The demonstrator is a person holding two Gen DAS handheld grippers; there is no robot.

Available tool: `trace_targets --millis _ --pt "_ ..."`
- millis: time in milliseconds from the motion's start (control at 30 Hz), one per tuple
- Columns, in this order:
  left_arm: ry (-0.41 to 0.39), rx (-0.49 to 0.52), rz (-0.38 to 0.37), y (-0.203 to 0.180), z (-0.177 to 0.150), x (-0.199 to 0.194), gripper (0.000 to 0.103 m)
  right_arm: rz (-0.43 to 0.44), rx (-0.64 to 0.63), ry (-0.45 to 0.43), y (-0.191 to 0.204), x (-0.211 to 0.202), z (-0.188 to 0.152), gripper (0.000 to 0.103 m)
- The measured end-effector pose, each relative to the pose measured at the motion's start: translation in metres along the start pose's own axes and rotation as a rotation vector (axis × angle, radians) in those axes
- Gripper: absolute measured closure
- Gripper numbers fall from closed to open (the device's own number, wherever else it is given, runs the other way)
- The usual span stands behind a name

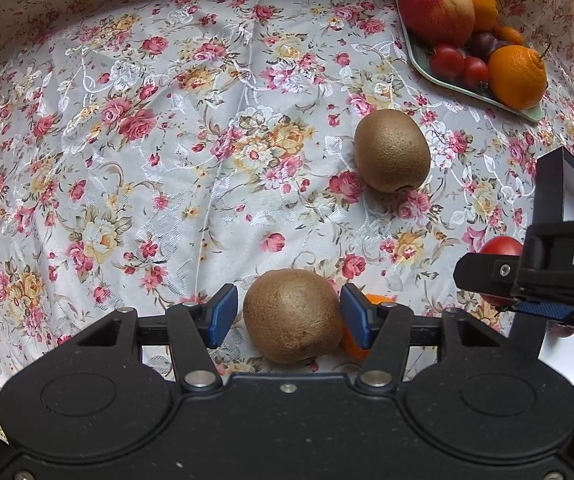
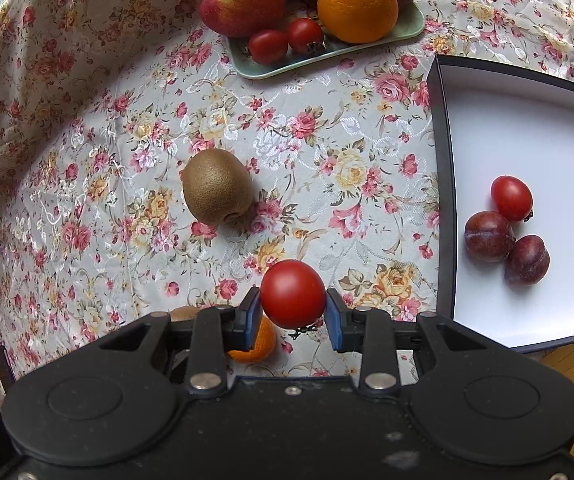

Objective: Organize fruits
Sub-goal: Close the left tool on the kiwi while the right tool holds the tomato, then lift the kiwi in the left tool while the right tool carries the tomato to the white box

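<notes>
Our left gripper (image 1: 287, 316) points down over the table (image 1: 167, 140) with its jaws released around the near kiwi (image 1: 293, 316). A gap shows at the left blue pad, while the right pad sits at or just beside the skin; we cannot tell if it touches. The kiwi rests on the floral cloth, with a small orange (image 1: 367, 320) just behind the right pad.

Our right gripper (image 2: 293, 312) is clenched on a red tomato (image 2: 293, 300), held above the cloth just left of the white box (image 2: 507, 128).

We judge the kiwi firm but bruisable, with a fuzzy skin that gives the pads decent purchase. It is best taken across its widest middle, with only modest squeeze. The tomato is smooth, thin-skinned and easily crushed, so a light grip at its equator suits it.

Further out, a second kiwi (image 1: 393, 150) lies alone on the cloth. In the box sit two plums (image 2: 489, 236) and another tomato (image 2: 511, 198). At the far side, the green tray (image 2: 367, 50) holds an apple (image 2: 243, 0), large oranges and more small tomatoes.
</notes>
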State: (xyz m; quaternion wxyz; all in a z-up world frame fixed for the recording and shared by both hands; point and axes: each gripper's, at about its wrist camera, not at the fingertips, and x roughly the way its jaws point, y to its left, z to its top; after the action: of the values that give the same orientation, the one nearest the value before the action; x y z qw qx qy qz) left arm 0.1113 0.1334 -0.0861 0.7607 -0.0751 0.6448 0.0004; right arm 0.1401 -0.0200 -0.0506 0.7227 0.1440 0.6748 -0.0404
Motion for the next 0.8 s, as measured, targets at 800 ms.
trace_targets --millis 800 --pt "0.055 -0.037 0.041 -0.004 0.003 0.013 0.043 -0.003 -0.007 0.001 0.023 0.004 0.030 0.068"
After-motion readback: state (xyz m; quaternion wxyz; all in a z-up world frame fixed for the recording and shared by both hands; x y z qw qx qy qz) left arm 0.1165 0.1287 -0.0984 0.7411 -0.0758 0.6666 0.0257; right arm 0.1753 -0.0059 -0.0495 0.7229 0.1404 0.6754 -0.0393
